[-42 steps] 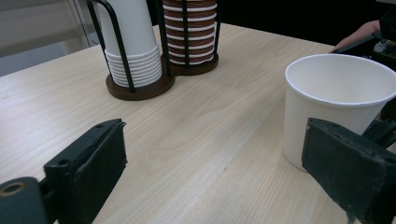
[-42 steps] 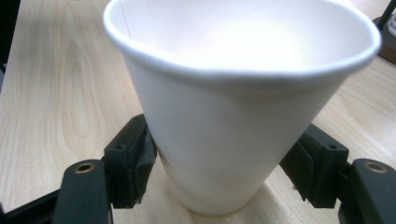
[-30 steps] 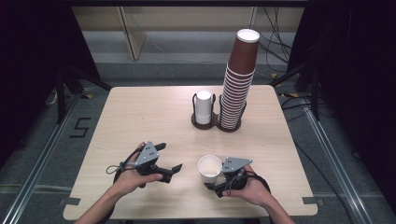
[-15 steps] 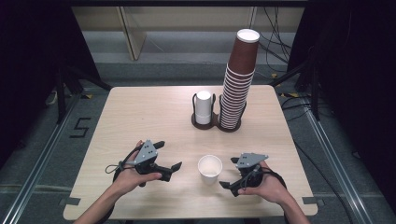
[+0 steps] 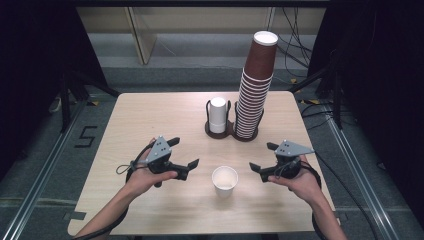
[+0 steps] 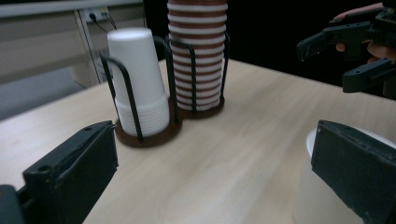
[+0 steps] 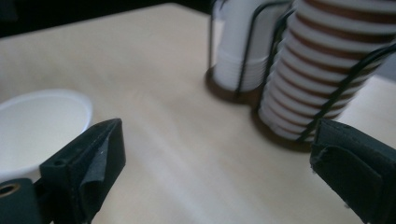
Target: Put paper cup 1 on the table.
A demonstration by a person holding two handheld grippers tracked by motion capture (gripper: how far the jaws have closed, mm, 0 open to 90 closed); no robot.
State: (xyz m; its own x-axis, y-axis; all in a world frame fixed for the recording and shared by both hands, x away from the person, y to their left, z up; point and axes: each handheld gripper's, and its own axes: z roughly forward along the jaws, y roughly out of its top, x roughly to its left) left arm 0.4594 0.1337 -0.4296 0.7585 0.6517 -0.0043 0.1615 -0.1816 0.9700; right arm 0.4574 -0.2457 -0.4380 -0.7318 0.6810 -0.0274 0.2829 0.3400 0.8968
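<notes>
the white cup (image 5: 225, 180) stands upright on the desk (image 5: 150, 120), near front edge, between the two hand-held grippers and apart from both. right hand-held gripper (image 5: 263, 160) is held level in the person's hand, jaws pointing left toward the cup; jaws were just opening, now spread wide w/ nothing between them. left hand-held gripper (image 5: 184, 156) also level, wrist a bit bent, jaws pointing right, released & empty. behind the cup, a wire holder w/ white cups (image 5: 217, 116) and a tall brown cup stack (image 5: 254, 90).
</notes>
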